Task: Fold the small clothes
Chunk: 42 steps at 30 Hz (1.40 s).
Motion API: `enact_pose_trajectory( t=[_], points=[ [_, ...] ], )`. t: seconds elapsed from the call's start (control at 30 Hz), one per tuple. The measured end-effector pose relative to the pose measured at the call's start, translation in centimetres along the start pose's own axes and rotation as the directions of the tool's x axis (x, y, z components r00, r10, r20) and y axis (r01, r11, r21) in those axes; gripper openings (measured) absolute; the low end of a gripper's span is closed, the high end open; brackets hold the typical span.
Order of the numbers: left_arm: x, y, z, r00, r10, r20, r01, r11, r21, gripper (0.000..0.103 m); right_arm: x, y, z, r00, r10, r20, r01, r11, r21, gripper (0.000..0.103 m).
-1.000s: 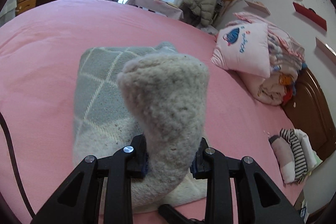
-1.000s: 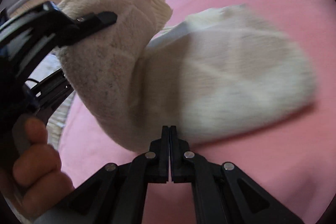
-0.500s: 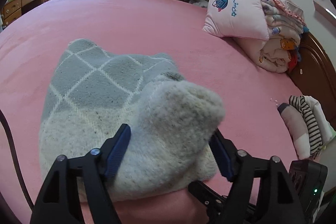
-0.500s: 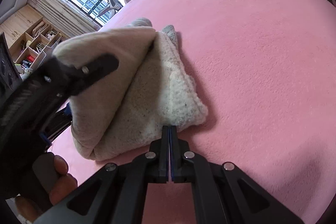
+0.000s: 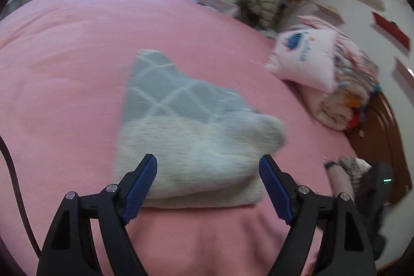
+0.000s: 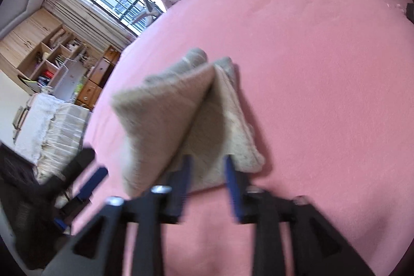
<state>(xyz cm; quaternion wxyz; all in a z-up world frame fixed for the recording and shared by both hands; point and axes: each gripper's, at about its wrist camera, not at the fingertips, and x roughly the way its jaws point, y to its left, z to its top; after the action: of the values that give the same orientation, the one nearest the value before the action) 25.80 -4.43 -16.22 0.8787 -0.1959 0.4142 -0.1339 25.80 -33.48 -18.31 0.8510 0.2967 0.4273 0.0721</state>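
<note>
Our left gripper (image 5: 208,188) hangs with its blue pads spread wide and still parting, nothing pinched between them; the folded garment (image 5: 189,136) lies just ahead of the tips on the pink bedspread (image 5: 64,64). Our right gripper (image 6: 207,175) is opening too, its jaws roughly half apart at the garment's near edge, though motion blur keeps us from saying whether a pad still brushes the fleece. The garment, a grey diamond-patterned knit with a cream fleecy side, sits mid-bed; from the right wrist view its top flap (image 6: 160,115) stands propped up like a tent instead of lying flat. A stack of pillows and bedding (image 5: 318,74) rests well apart by the headboard.

To finish this fold well, we would judge it best to let both grippers clear the cloth without snagging the pile, then press the raised flap down so its edges meet the layer beneath.

A second ago our left gripper was clamped on the lifted fleecy end and our right was shut tight; the end has since been laid over and released.
</note>
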Motion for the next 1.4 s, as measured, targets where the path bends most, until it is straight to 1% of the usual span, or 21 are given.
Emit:
enact_pose_trajectory(
  t=[0.03,0.07,0.1,0.17,0.27,0.3,0.4,0.47,0.5,0.53,0.57,0.6,0.67,0.73,0.77,0.87,0.97,1.03,1.17,1.27,1.4],
  points=[
    [-0.1,1.1,0.2,0.998,0.055,-0.015,-0.055,0.998,-0.018,0.080,-0.5,0.7,0.5,1.000,-0.002,0.016,0.002,1.000,-0.023,0.052],
    [0.0,2.2,0.3,0.994,0.105,-0.031,-0.106,0.994,-0.032,0.080,-1.0,1.7,1.1,0.999,-0.008,0.031,0.010,0.998,-0.058,0.052],
    [0.0,3.0,0.5,0.989,0.139,-0.040,-0.141,0.989,-0.043,0.080,-1.4,2.7,1.8,0.999,-0.019,0.044,0.023,0.995,-0.096,0.052],
    [-0.1,4.3,0.7,0.982,0.178,-0.055,-0.181,0.982,-0.056,0.080,-2.0,4.8,3.0,0.998,-0.027,0.063,0.037,0.986,-0.164,0.052],
    [-0.4,5.6,0.6,0.971,0.226,-0.074,-0.229,0.973,-0.034,0.080,-1.6,8.1,4.4,0.996,-0.064,0.069,0.082,0.951,-0.298,0.053],
    [-0.5,5.7,0.4,0.968,0.240,-0.076,-0.241,0.970,-0.011,0.080,-1.2,8.9,4.6,0.995,-0.074,0.068,0.092,0.935,-0.342,0.053],
    [-0.4,5.9,-0.4,0.958,0.271,-0.094,-0.269,0.962,0.041,0.080,1.0,11.7,4.8,0.990,-0.136,0.041,0.139,0.858,-0.494,0.053],
    [-0.4,5.9,-1.0,0.959,0.265,-0.103,-0.261,0.964,0.056,0.080,3.2,12.7,4.7,0.982,-0.188,0.012,0.161,0.808,-0.566,0.052],
    [-0.3,6.0,-1.2,0.959,0.261,-0.108,-0.256,0.965,0.056,0.080,3.8,12.7,4.5,0.979,-0.203,0.000,0.165,0.795,-0.584,0.051],
    [-0.2,6.0,-1.4,0.959,0.258,-0.115,-0.253,0.966,0.055,0.080,4.6,12.7,4.3,0.977,-0.214,-0.017,0.160,0.780,-0.605,0.033],
    [-0.1,6.1,-1.6,0.959,0.257,-0.121,-0.252,0.966,0.055,0.080,5.0,12.4,4.0,0.971,-0.239,-0.022,0.176,0.770,-0.613,0.015],
    [0.0,5.9,-1.7,0.958,0.257,-0.124,-0.252,0.966,0.054,0.080,4.9,11.7,3.7,0.966,-0.259,-0.014,0.199,0.773,-0.603,0.015],
    [0.1,5.6,-1.8,0.958,0.255,-0.127,-0.250,0.967,0.056,0.080,4.7,9.8,3.8,0.959,-0.281,-0.015,0.226,0.799,-0.557,0.014],
    [0.5,5.5,-1.8,0.958,0.256,-0.131,-0.250,0.966,0.061,0.080,4.4,6.9,3.7,0.959,-0.280,-0.040,0.227,0.846,-0.483,0.014],
    [0.7,5.4,-1.9,0.957,0.258,-0.135,-0.251,0.966,0.063,0.080,4.4,4.9,3.3,0.959,-0.275,-0.068,0.219,0.873,-0.437,0.014],
    [1.6,5.5,-2.2,0.955,0.256,-0.151,-0.250,0.966,0.061,0.080,5.0,1.5,1.5,0.958,-0.261,-0.119,0.205,0.913,-0.353,0.013],
    [2.2,5.4,-2.7,0.956,0.251,-0.149,-0.246,0.968,0.052,0.082,5.2,0.2,0.2,0.966,-0.241,-0.094,0.201,0.929,-0.311,0.013],
    [2.5,5.6,-2.9,0.955,0.259,-0.145,-0.254,0.966,0.050,0.087,5.5,-0.2,-0.3,0.969,-0.237,-0.071,0.207,0.933,-0.294,0.013],
    [2.4,5.8,-3.1,0.956,0.250,-0.156,-0.246,0.968,0.042,0.087,5.3,-1.1,-1.4,0.973,-0.227,-0.050,0.209,0.948,-0.242,0.012],
    [2.0,5.7,-2.8,0.957,0.257,-0.137,-0.252,0.966,0.057,0.087,4.6,-0.3,-2.3,0.968,-0.248,-0.035,0.231,0.939,-0.255,0.012],
    [2.3,4.9,-2.2,0.959,0.253,-0.124,-0.245,0.966,0.077,0.087,5.2,-0.3,-2.7,0.965,-0.262,-0.032,0.245,0.935,-0.258,0.012]
  ],
)
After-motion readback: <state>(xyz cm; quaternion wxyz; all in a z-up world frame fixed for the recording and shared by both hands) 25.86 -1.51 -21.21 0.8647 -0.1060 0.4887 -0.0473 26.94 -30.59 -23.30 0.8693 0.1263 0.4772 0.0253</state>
